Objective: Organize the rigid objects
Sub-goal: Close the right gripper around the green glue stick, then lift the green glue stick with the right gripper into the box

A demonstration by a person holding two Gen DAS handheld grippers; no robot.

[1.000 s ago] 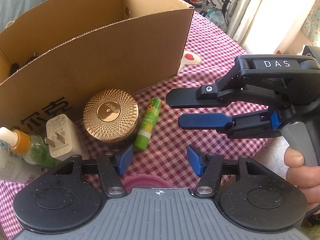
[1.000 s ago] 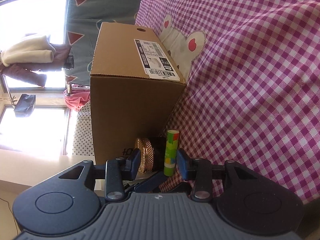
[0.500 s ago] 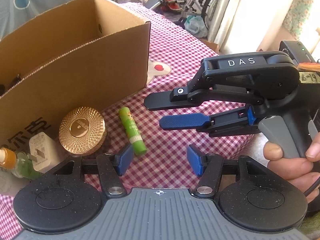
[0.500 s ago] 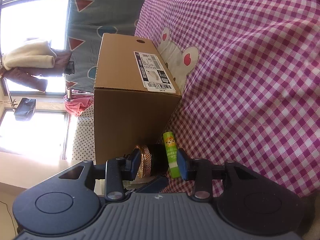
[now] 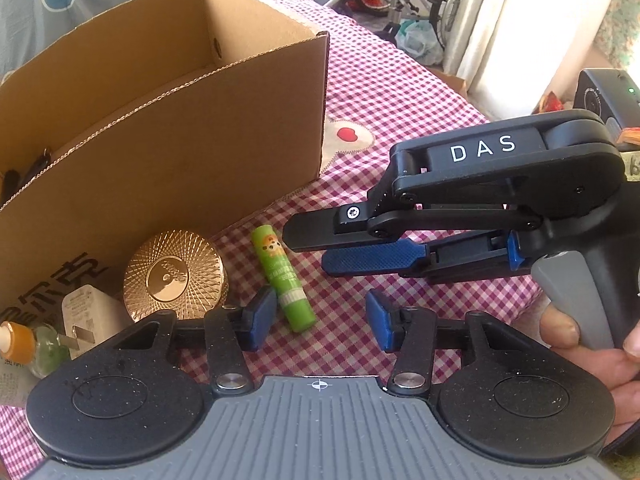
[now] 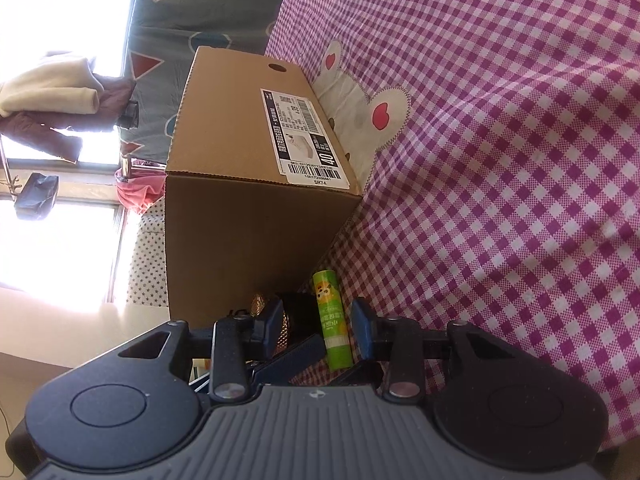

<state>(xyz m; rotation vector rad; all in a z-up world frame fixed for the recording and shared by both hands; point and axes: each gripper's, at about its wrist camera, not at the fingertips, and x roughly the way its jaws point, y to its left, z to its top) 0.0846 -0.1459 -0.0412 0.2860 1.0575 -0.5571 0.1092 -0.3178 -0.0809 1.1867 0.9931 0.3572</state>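
Observation:
A green glue stick (image 5: 283, 279) lies on the checked cloth in front of an open cardboard box (image 5: 168, 128). A gold round lid jar (image 5: 175, 276) stands left of it, against the box. My left gripper (image 5: 320, 318) is open and empty, low over the cloth, its left fingertip close beside the stick. My right gripper (image 5: 308, 248) comes in from the right, turned on its side, open, tips just right of the stick. In the right wrist view the stick (image 6: 331, 322) lies between my open right fingers (image 6: 316, 330), untouched.
A white plug adapter (image 5: 86, 316) and a small green bottle with an orange cap (image 5: 28, 348) sit at the left by the box. The box (image 6: 248, 184) has a shipping label. The table edge runs at the right; wheelchairs and curtains lie beyond.
Both grippers have shifted; the right gripper has closed in on the glue stick, which now lies between its fingers. The stick has turned slightly on the cloth. Both stay open.

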